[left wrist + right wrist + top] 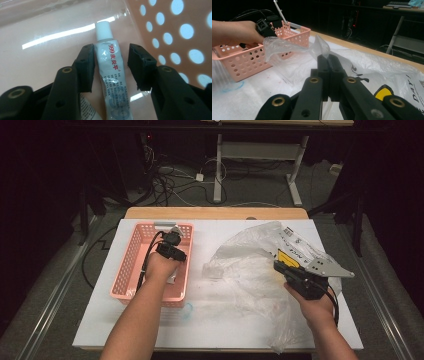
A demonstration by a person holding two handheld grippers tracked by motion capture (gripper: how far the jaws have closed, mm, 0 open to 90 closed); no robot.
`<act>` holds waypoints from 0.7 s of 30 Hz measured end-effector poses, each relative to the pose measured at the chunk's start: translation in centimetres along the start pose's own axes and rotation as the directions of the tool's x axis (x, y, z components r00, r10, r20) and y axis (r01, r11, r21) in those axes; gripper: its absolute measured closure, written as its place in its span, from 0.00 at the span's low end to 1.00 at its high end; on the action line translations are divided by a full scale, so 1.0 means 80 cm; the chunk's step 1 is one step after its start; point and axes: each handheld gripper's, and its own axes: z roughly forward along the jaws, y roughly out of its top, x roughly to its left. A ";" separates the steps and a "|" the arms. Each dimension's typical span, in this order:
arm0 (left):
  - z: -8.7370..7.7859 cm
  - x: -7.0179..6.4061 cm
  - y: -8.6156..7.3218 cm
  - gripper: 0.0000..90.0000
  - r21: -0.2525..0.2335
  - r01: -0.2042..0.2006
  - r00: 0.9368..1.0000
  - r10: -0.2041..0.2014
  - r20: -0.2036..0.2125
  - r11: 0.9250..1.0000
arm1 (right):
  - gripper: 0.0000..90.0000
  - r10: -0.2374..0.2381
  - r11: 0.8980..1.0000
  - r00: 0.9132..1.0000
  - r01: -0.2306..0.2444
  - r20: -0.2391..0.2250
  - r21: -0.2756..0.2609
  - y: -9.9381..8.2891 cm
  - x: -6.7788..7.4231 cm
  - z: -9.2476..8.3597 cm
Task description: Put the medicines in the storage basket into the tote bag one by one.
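Ointment tube (111,72) lay in the pink basket (131,256) between the parted left gripper (111,66) – its hand angled downward – while the right gripper (327,60) pinched one plastic bag (287,46).

— See the left arm? It reaches forward from the bottom, wrist bent, the left gripper (171,245) tipped downward.

— And its jaws?

— Parted; the pads (85,65) stand apart, one pad touching what lies between, the other clear of it.

— The right one?

— The right gripper (281,265) sits low in the right hand (316,306), pointing up and left, jaws pressed together, forearm angled in from the corner.
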 end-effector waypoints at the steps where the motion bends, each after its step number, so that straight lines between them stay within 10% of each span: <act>1: 0.000 0.000 0.000 0.62 -0.001 0.001 1.000 -0.001 0.001 1.000 | 1.00 -0.002 1.000 1.000 0.002 0.000 0.001 0.000 0.000 0.000; 21: 0.002 -0.007 0.001 0.73 -0.032 0.002 0.999 0.000 0.034 0.999 | 1.00 -0.008 1.000 1.000 0.008 0.002 0.005 0.000 0.001 0.001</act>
